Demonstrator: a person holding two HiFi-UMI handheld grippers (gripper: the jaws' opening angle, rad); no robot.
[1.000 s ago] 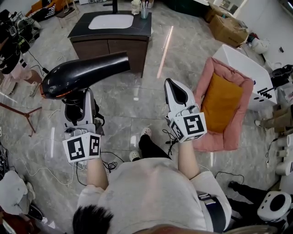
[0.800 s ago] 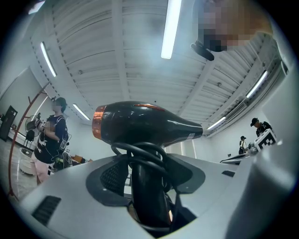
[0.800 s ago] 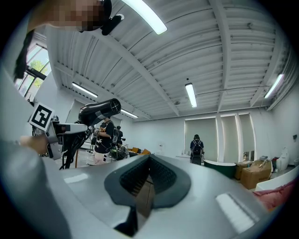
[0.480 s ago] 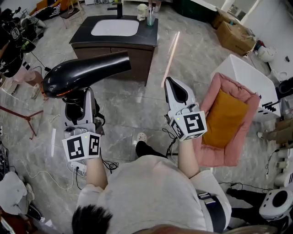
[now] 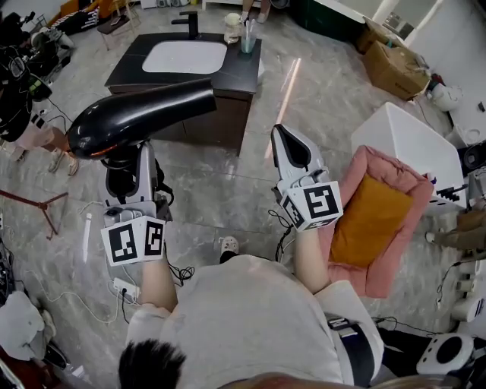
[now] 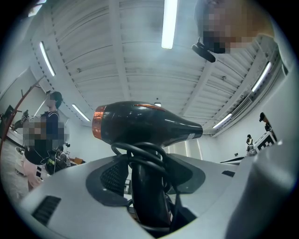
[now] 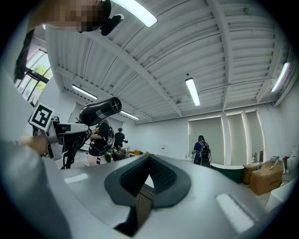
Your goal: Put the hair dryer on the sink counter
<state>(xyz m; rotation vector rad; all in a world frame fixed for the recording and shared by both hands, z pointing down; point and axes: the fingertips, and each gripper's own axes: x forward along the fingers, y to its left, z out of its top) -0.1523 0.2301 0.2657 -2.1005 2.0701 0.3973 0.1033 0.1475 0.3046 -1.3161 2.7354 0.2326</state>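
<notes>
A black hair dryer [image 5: 137, 114] with an orange rear ring is held up in the air, nozzle pointing right toward the dark sink counter [image 5: 237, 67]. My left gripper [image 5: 126, 176] is shut on its handle, which has the cord wound round it. In the left gripper view the hair dryer [image 6: 145, 127] rises straight out of the left gripper [image 6: 147, 198]. My right gripper [image 5: 292, 150] hovers at mid-right, shut and holding nothing. In the right gripper view the right gripper [image 7: 142, 189] shows its pads together, and the hair dryer [image 7: 100, 109] appears at the left.
The counter holds a white basin [image 5: 184, 56], a black faucet [image 5: 187, 21] and cups [image 5: 237, 30]. On the tiled floor at the right lie a pink pet bed [image 5: 357, 171] and a white tub [image 5: 410, 137]. Cables [image 5: 181, 272] trail by the person's feet. People stand at the far left.
The sink counter has come closer in the head view and the pink bed has slid down and right. Both grippers keep their pose, the left still holding the hair dryer.
</notes>
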